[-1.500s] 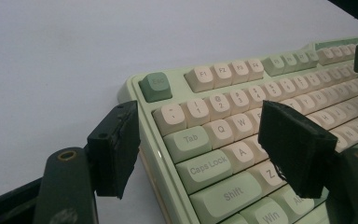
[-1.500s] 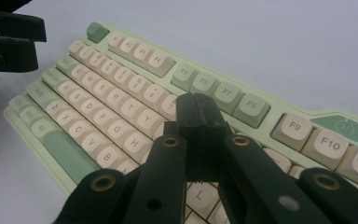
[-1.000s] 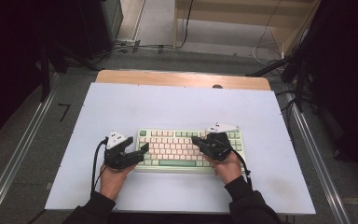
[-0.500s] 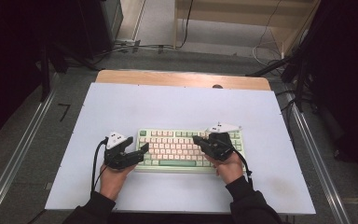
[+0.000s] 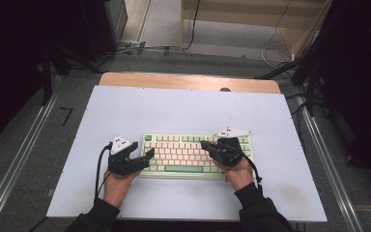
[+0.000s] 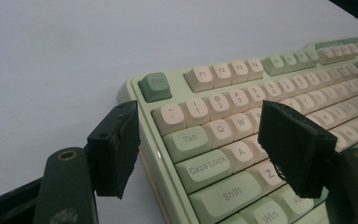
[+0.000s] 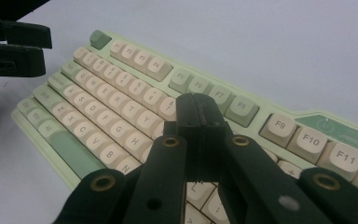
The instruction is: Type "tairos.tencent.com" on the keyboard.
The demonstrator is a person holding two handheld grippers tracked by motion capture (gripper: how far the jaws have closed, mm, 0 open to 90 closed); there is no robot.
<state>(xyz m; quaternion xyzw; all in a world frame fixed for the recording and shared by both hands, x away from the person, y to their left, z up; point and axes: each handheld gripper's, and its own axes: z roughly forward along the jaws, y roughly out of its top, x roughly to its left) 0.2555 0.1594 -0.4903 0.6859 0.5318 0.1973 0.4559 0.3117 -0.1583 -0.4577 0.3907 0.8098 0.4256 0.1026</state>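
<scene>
A mint-green keyboard (image 5: 188, 154) with cream and green keys lies on the white table top (image 5: 183, 111), near the front. My left gripper (image 5: 148, 155) hovers at the keyboard's left end, held by a hand. In the left gripper view its jaws (image 6: 205, 144) stand open; one pad (image 6: 114, 149) is beside the keyboard's left edge and the other (image 6: 296, 147) is over the letter keys, with neither pressing. My right gripper (image 5: 206, 145) reaches over the keyboard's right half. In the right gripper view its jaws (image 7: 196, 105) are shut with nothing between them, tips just above the keyboard (image 7: 121, 112).
A wooden strip (image 5: 188, 82) runs along the table's far edge. Metal rails (image 5: 17, 159) flank the table on both sides. Cables (image 5: 280, 46) lie on the floor behind, with dark equipment (image 5: 96, 24) at the back left. The left gripper (image 7: 14, 44) shows in the right gripper view.
</scene>
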